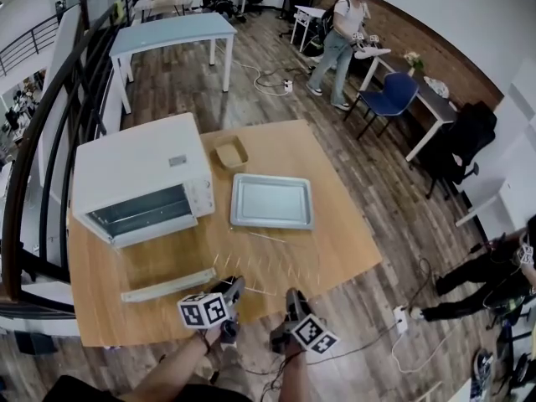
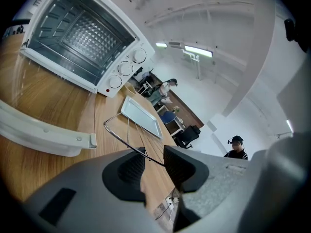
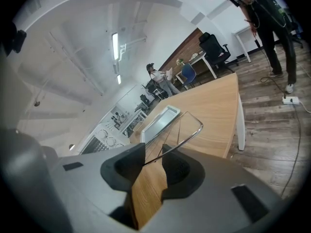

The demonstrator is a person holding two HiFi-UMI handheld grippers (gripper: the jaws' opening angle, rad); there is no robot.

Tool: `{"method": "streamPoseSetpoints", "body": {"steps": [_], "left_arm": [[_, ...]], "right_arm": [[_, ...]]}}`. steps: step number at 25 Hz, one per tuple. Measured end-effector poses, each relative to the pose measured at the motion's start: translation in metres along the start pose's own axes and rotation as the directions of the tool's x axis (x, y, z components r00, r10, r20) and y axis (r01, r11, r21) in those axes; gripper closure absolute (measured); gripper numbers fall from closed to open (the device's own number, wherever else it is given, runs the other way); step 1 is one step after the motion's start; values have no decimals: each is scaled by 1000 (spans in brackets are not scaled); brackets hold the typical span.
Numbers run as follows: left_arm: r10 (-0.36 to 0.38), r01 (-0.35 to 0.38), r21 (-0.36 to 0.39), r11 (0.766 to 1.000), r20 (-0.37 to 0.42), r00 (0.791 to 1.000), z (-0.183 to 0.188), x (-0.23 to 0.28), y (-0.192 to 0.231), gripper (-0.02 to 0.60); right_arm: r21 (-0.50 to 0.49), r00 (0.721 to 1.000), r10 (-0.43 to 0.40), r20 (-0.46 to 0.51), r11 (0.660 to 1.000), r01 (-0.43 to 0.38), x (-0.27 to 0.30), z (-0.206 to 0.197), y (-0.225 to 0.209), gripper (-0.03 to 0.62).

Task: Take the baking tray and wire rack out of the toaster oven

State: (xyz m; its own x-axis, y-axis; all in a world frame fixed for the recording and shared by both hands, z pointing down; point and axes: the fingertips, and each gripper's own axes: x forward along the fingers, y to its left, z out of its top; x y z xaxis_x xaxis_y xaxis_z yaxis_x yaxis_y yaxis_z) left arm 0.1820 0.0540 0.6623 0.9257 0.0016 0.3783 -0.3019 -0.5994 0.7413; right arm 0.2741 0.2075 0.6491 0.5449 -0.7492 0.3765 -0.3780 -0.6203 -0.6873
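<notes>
Where the wire rack (image 2: 133,145) sits: out of the oven, along the table's near edge, in front of the person. Its thin wires nearly vanish against the wood in head view. Can't tell if it rests on the table (image 1: 343,157) or hangs just above it.
left gripper (image 2: 153,160): jaws at a narrow gap, clamped on the rack's near frame wire close to its left corner. The wire runs in between the pads and is lost there.
right gripper (image 3: 154,153): same narrow gap, clamped on the near frame wire toward the right corner. The contact point is buried between the jaws.
baking tray (image 1: 270,201): flat on the table around its middle, just right of the oven and just beyond the rack's far side. Whether the two touch is unclear.
toaster oven (image 1: 138,170): at the table's left edge, mouth facing the near edge. The left gripper view looks into the cavity.
oven door (image 1: 167,285): folded down flat. Only its white end rail reads clearly, and the pane between rail and oven is almost invisible.
brown dish (image 1: 231,153): small, toward the far edge, beside the oven's right side and behind the tray. Contents not readable.
forearms (image 1: 180,367): enter at the bottom of head view. The hands are mostly covered by the grippers.
standing person (image 1: 339,32): by the desks beyond the table.
second person (image 1: 494,279): on the floor to the right, cut off by the frame edge.
</notes>
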Motion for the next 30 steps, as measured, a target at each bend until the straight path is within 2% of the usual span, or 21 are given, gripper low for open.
{"method": "streamPoseSetpoints", "body": {"steps": [11, 16, 30], "left_arm": [[41, -42, -38, 998, -20, 999, -17, 16, 14, 462], [52, -52, -27, 998, -23, 998, -20, 23, 15, 460], [108, -114, -58, 992, -88, 990, -52, 34, 42, 456]], "right_arm": [[7, 999, -6, -41, 1000, 6, 14, -6, -22, 488], [39, 998, -34, -60, 999, 36, 17, -8, -33, 485], [51, 989, -83, -123, 995, 90, 27, -36, -66, 467]]}}
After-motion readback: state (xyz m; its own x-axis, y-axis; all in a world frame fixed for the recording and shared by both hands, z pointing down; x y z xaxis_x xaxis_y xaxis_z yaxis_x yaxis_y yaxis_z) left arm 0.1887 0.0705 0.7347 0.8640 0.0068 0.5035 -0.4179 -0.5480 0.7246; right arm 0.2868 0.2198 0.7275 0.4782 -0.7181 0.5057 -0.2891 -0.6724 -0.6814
